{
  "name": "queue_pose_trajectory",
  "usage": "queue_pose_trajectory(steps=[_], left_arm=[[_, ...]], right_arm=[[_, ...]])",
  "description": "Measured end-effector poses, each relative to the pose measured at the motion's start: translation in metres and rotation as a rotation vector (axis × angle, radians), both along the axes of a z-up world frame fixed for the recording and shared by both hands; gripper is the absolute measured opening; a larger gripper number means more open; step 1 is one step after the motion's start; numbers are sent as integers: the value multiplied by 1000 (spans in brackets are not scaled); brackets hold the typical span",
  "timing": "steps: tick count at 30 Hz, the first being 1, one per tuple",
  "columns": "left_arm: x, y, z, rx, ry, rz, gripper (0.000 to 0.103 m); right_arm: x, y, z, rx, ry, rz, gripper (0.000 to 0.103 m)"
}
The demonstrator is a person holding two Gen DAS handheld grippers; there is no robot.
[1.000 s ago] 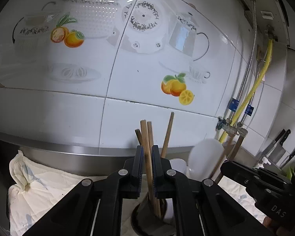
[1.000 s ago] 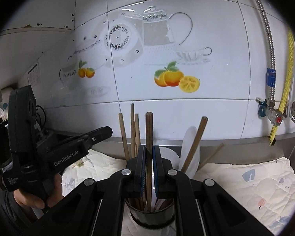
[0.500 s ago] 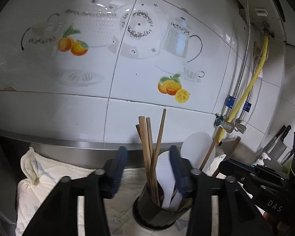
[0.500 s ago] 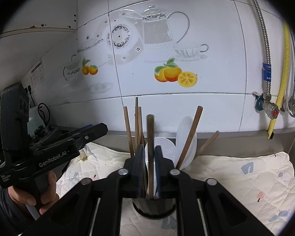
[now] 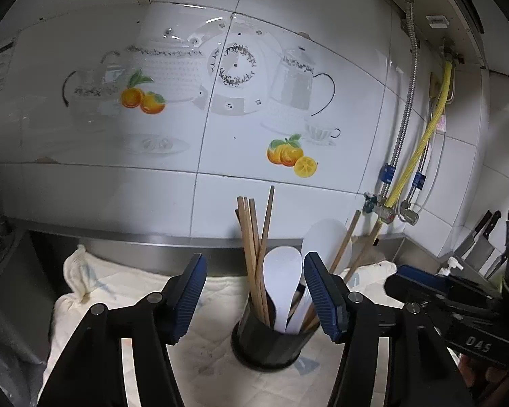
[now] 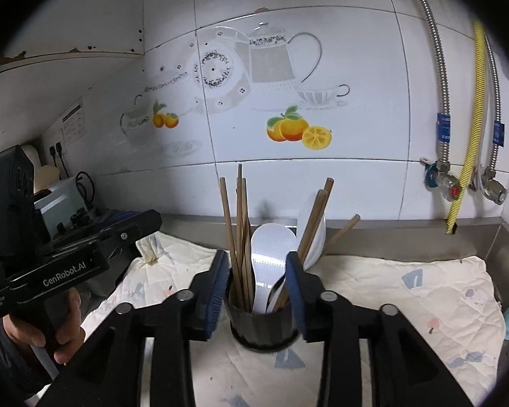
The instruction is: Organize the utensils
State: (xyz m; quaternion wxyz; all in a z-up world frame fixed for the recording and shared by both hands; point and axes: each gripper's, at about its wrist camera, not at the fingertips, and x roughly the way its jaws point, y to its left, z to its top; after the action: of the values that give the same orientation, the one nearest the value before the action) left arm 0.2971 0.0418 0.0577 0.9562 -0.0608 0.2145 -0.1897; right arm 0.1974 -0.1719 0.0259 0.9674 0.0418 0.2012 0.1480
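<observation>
My left gripper (image 5: pixel 254 291) has its jaws opening, and nothing is pressed between its pads; the dark utensil holder (image 5: pixel 271 342) stands on the quilted cloth (image 5: pixel 95 285) just ahead, seen through the gap. My right gripper (image 6: pixel 256 291) is opening as well, its blue pads (image 6: pixel 217 291) flanking the holder's rim without pressing on anything I can see.

The holder carries a bunch of wooden chopsticks (image 5: pixel 254 244) standing nearly upright at its left side, two white rice paddles (image 5: pixel 283 281) in the middle, and further sticks leaning out to the right toward the wall. The stick tops rise well above my fingertips in both views.

Ahead of both grippers the steel ledge (image 6: pixel 390 234) runs along the foot of the tiled wall (image 5: pixel 152 196), closing off the far side. To my left gripper's left the cloth lies bare up to its rumpled edge. To the right of my right gripper the cloth is also bare, reaching toward the corner under the yellow hose (image 6: pixel 471 129). My left hand (image 6: pixel 51 332) shows low at the left of the right view.
</observation>
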Motion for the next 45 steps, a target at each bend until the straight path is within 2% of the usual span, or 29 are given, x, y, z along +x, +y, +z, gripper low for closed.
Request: queue_pose_trajectory(steps=[13,18,21,23,37,45], left_arm=[[-75,1,8,79,36,34,74],[-103,-5,6,101,63,38,89],[-119,-11,6,134,53,60,99],[-128,-14,5,152,45,70,103],[-163,-18,-8,175,103,128,103],[-172,-20,-13,180,169,130,103]], right_arm=[[-59,-11,-4,-11,93,-16,57],[-81,-13,-8,-41,118,-40,60],[-90,-18,-13,-40,134,-51,64],[-95,-22,-16,-37,149,-59,64],[-123,-36,-26,-78,180,-107,65],[-135,-40,-27,-92,182,-125,65]])
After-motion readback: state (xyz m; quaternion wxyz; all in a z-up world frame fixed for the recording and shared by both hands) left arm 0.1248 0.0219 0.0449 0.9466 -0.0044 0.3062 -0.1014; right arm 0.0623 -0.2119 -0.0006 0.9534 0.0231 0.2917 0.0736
